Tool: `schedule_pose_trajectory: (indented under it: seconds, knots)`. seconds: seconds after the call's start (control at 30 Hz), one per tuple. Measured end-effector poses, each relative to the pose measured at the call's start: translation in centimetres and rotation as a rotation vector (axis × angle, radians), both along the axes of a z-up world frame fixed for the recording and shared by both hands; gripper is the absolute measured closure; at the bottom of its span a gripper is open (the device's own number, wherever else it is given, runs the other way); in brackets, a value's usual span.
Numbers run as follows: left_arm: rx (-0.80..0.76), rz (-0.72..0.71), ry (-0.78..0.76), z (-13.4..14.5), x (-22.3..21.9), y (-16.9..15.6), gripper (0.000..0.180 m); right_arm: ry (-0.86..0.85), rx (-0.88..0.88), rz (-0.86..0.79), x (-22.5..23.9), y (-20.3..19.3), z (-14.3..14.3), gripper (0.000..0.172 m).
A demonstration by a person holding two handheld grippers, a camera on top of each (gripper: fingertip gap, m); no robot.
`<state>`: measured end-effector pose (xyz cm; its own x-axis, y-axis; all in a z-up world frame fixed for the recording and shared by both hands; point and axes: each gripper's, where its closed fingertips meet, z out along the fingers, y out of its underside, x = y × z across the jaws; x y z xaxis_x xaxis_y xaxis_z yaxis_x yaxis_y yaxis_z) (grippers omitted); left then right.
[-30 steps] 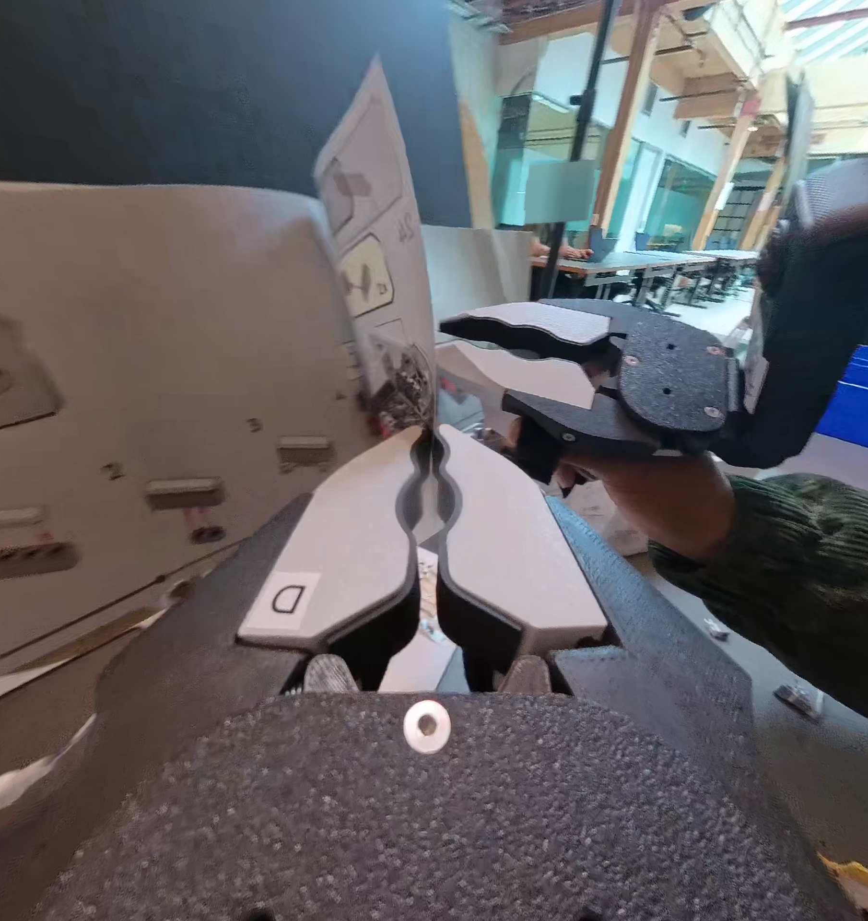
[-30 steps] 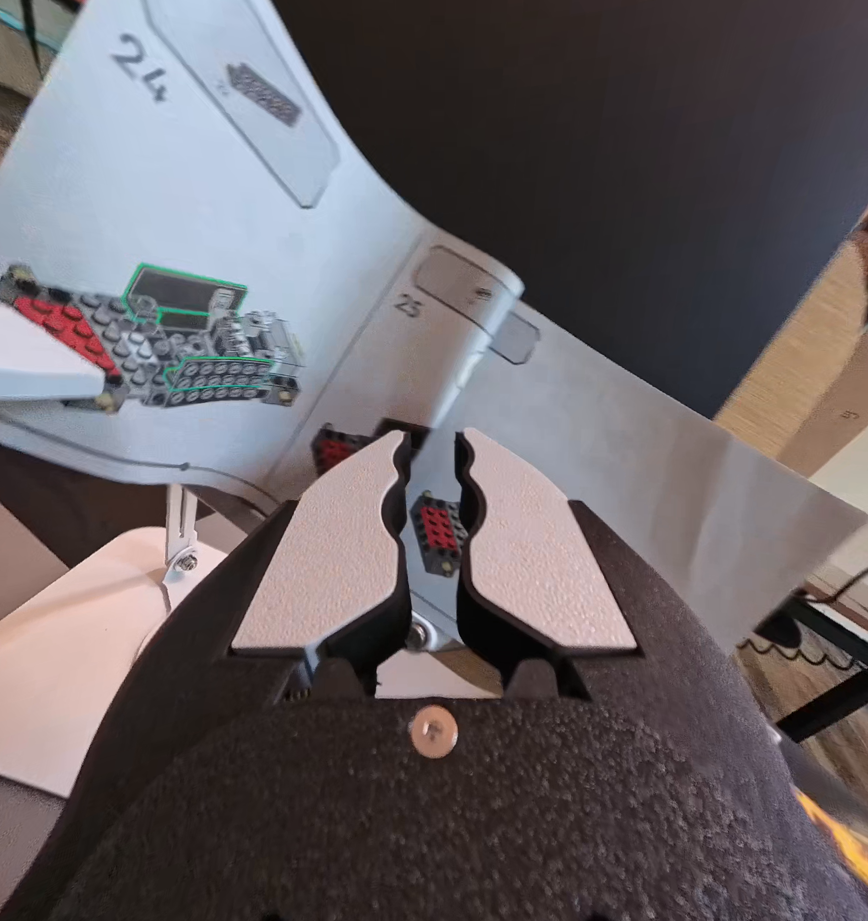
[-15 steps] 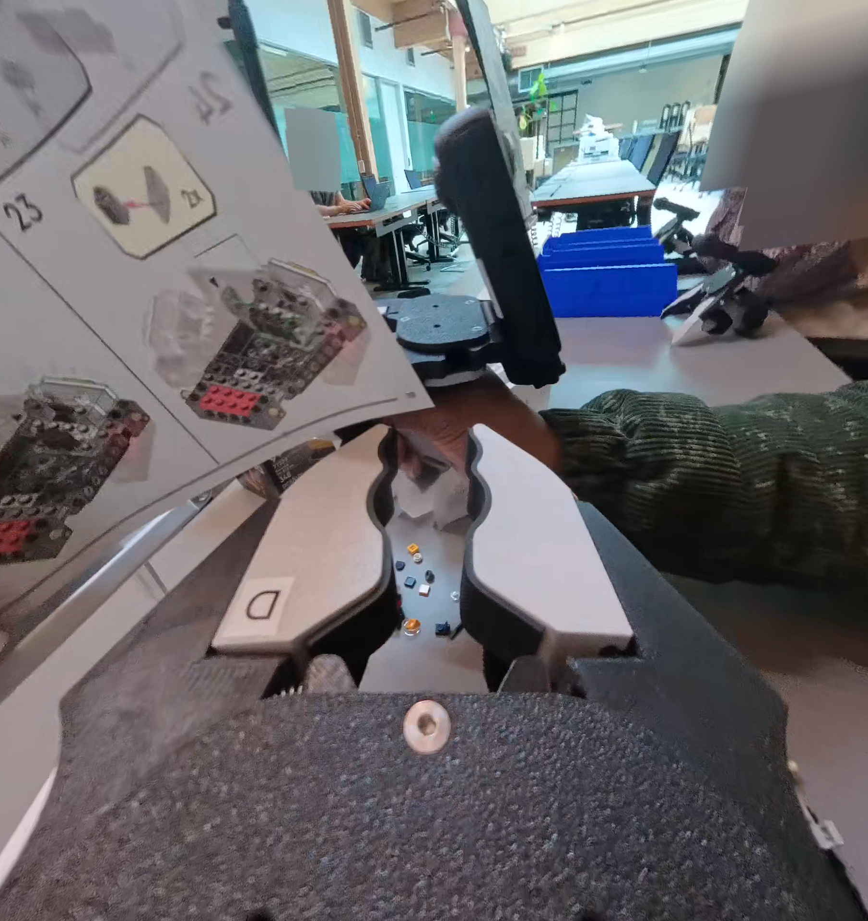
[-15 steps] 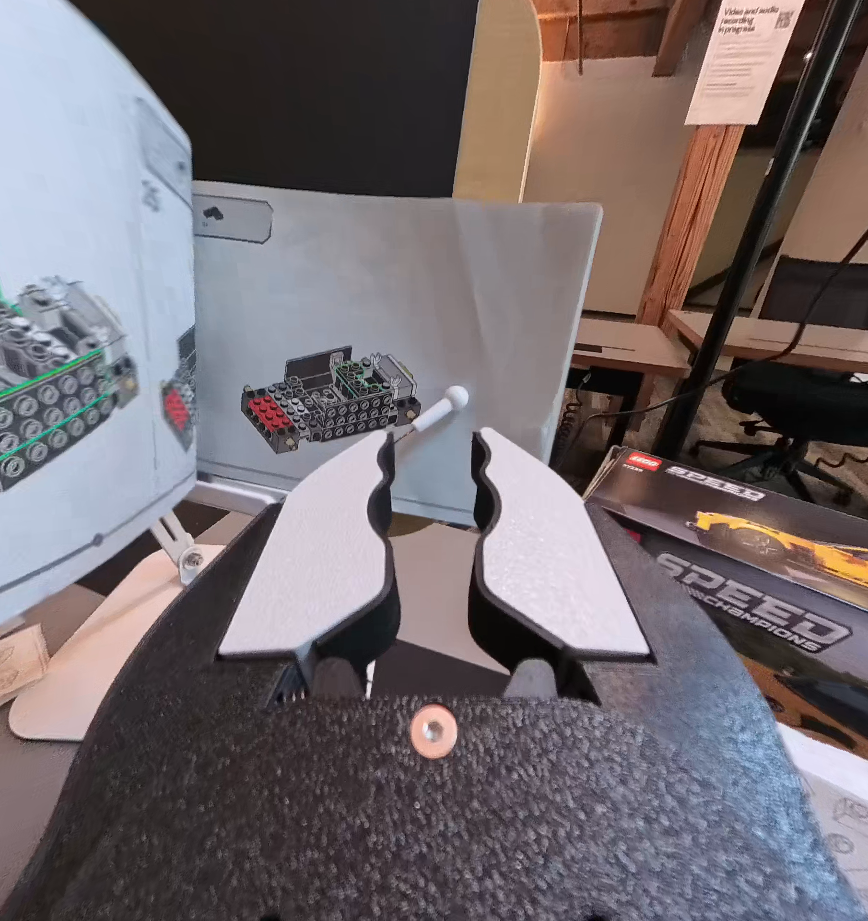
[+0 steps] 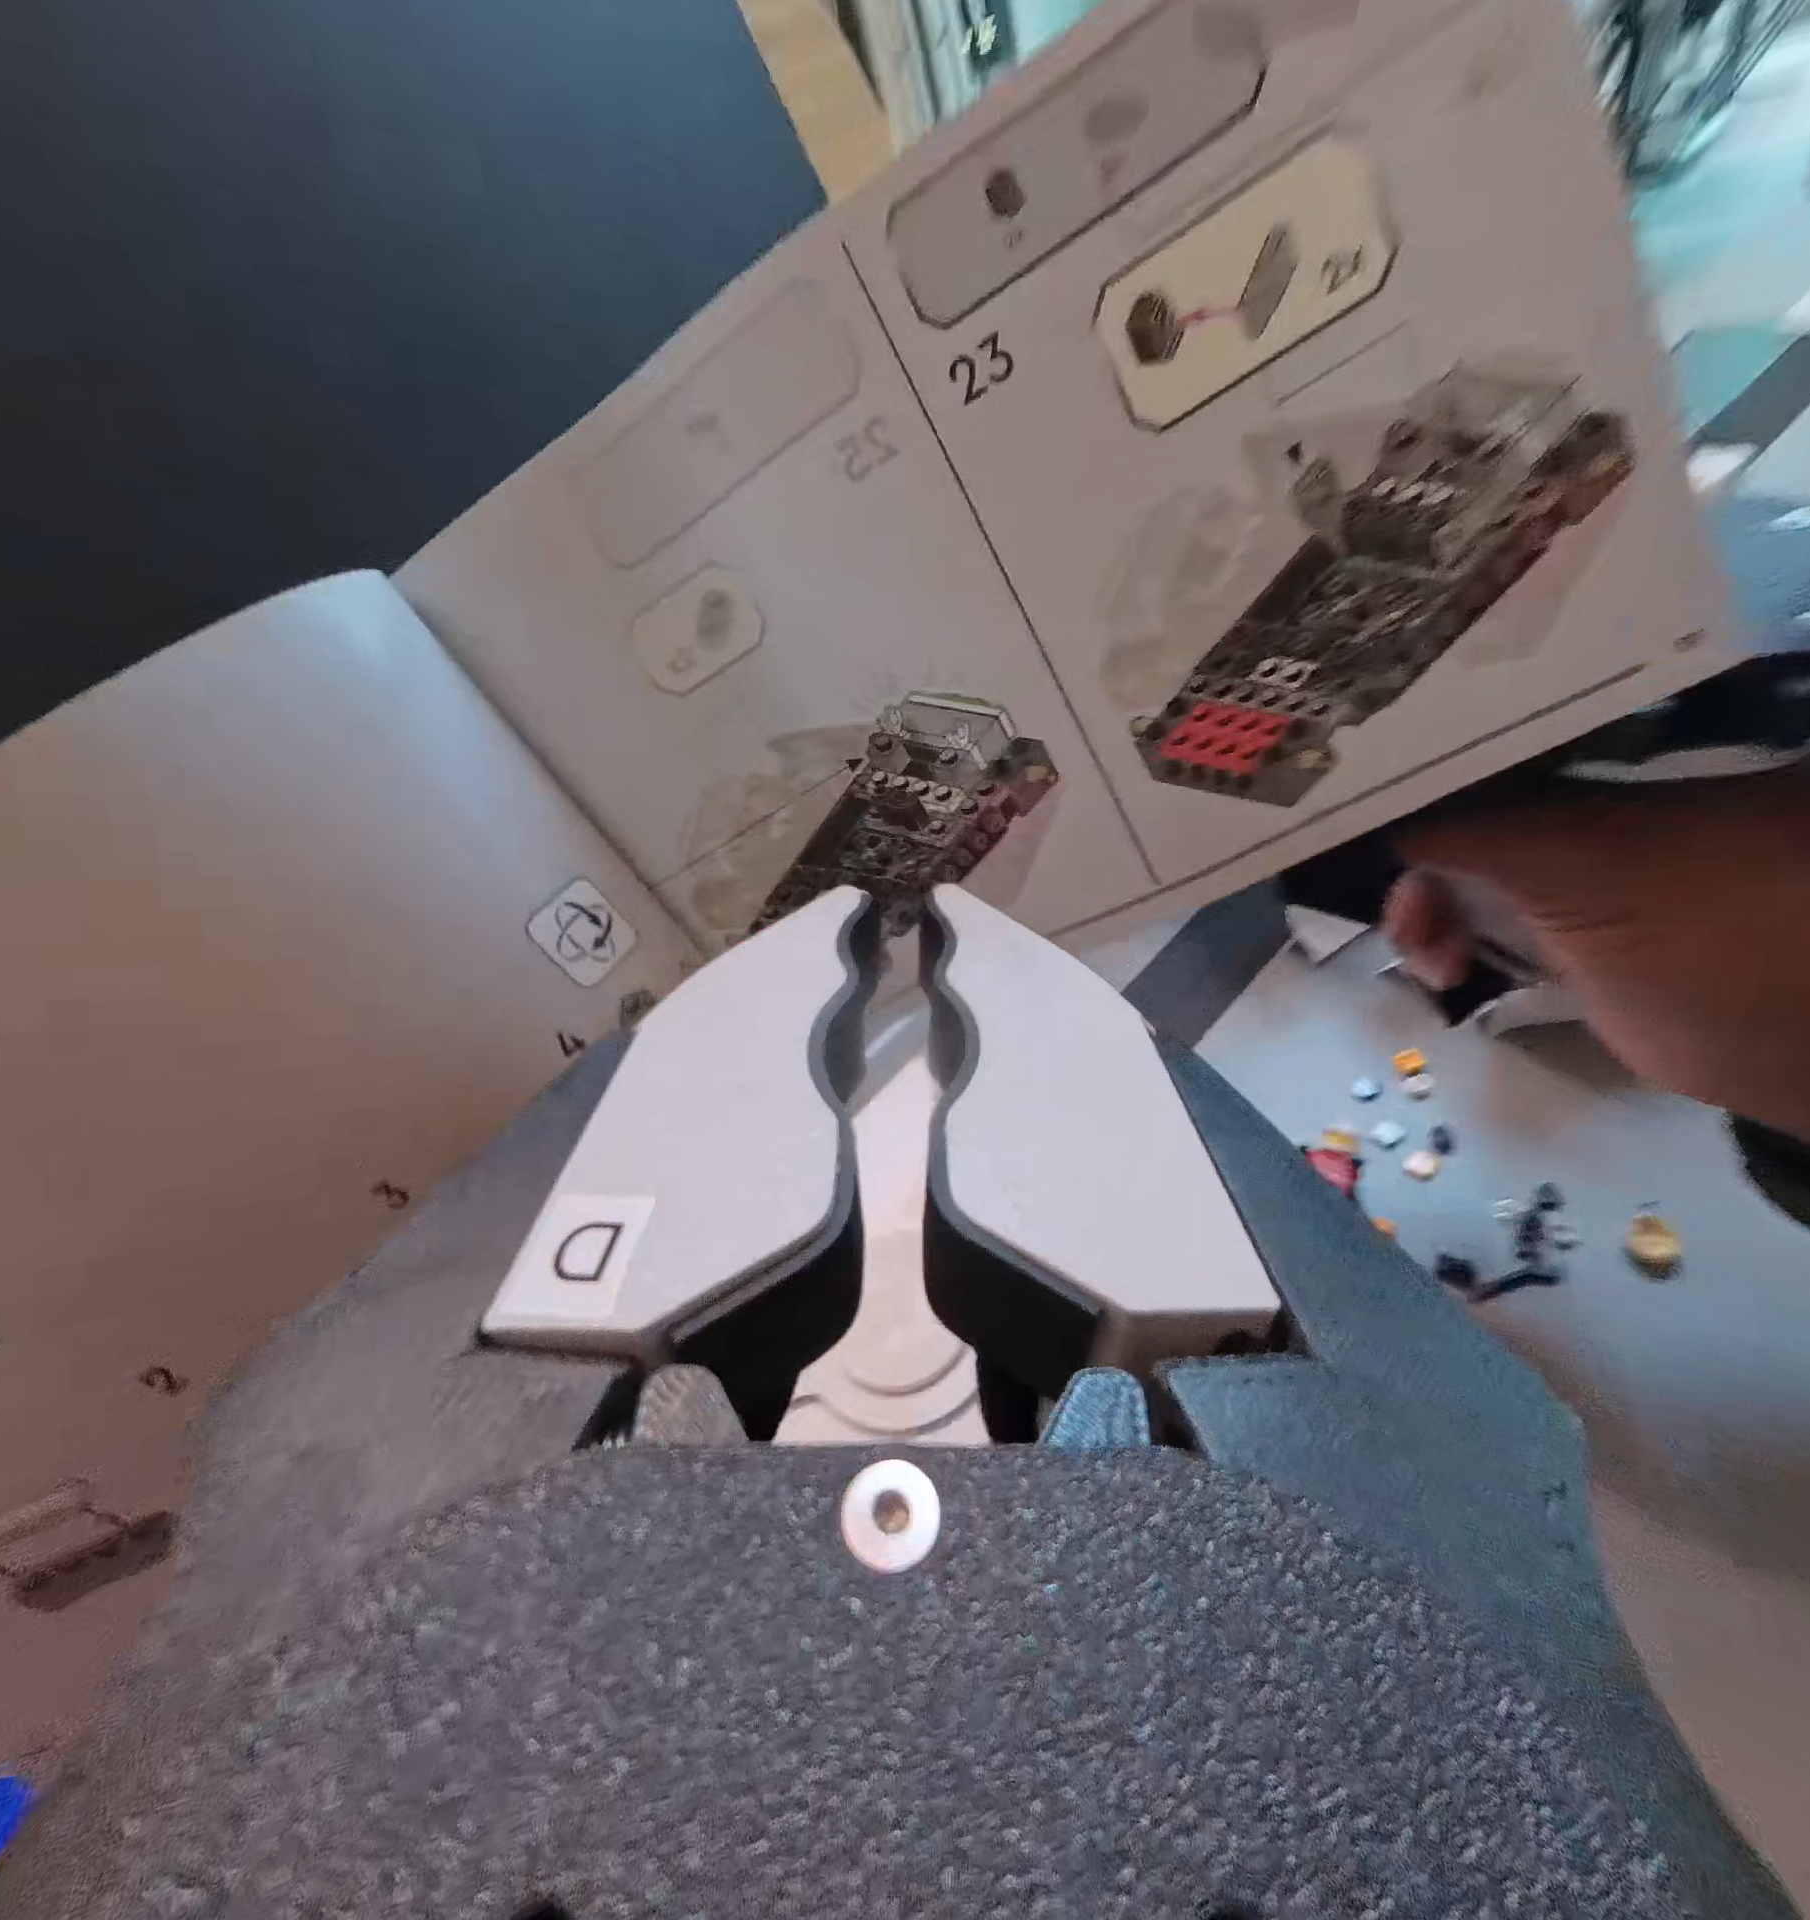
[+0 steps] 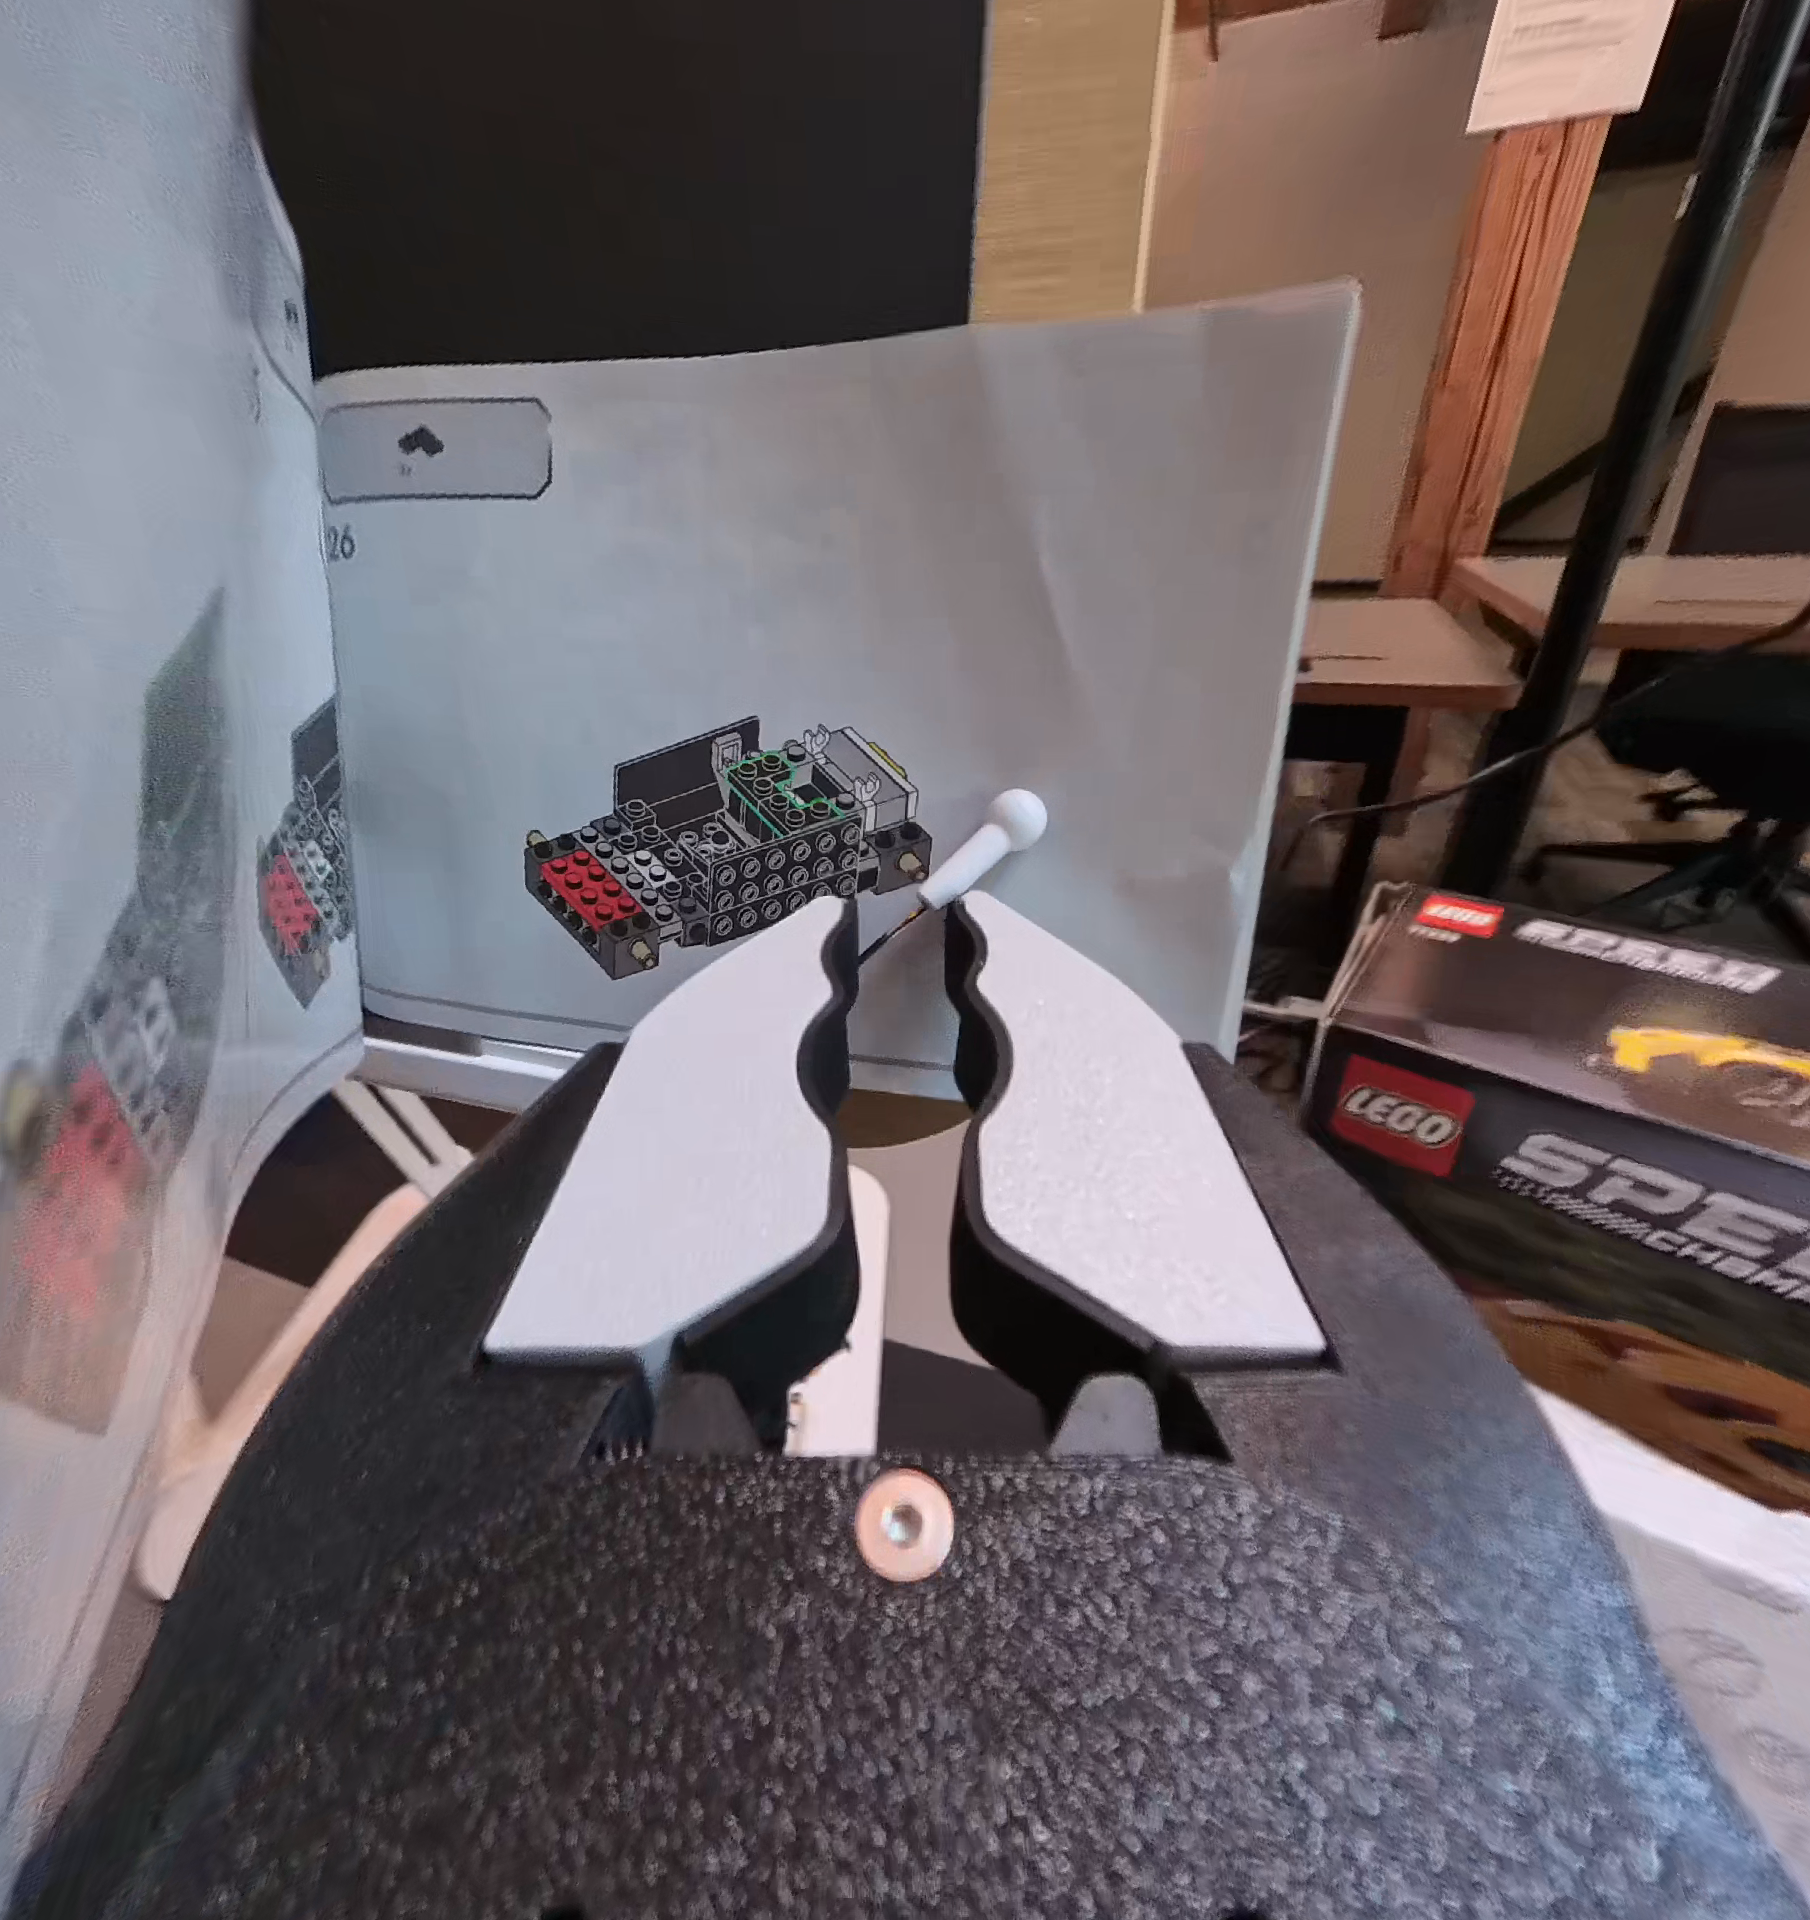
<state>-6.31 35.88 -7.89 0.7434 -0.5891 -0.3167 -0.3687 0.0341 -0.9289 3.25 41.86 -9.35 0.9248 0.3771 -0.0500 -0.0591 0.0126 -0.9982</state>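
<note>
An open brick-building instruction booklet stands on a white stand [image 6: 288, 1351]. In the left wrist view my left gripper [image 5: 896, 906] is at the lower edge of a raised page [image 5: 1036, 499]. Its fingertips stand a narrow gap apart and I see nothing pressed between them. In the right wrist view my right gripper [image 6: 901, 914] is open and empty. It faces the booklet's right-hand page [image 6: 880, 582], just short of the stand's white ball-ended peg [image 6: 989, 842]. A turned page [image 6: 101, 727] curves at the left of that view, blurred.
Several small loose bricks [image 5: 1400, 1132] lie on the grey table, below a person's hand [image 5: 1628, 956]. A dark toy-car set box [image 6: 1607, 1091] lies right of the stand. A black pole [image 6: 1649, 416], wooden post and desks stand behind. One gripper's finger ends stand about 12 centimetres off the other's.
My left gripper was shut on a page edge, opened wide, then narrowed again as it swung back to the booklet. My right fingers widened, then narrowed; the page before them swung left.
</note>
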Motion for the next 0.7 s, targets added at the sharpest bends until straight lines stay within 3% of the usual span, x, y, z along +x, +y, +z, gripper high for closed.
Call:
schedule_pose_trajectory:
  seconds: [0.2, 0.47, 0.7]
  knots:
    - [-0.008, 0.126, 0.255, -1.0, 1.7, 2.7, 0.180, 0.372, -0.078, 0.077, 0.8, -0.4, -1.4, 0.160]
    - [-0.068, 0.168, 0.258, -1.8, 2.5, 4.5, 0.180, 1.046, -0.192, 0.277, 1.1, -0.9, -4.2, 0.163]
    - [-0.076, 0.188, 0.256, -2.2, 2.4, 5.2, 0.180, 1.082, -0.117, 0.296, 1.2, -1.4, -4.3, 0.164]
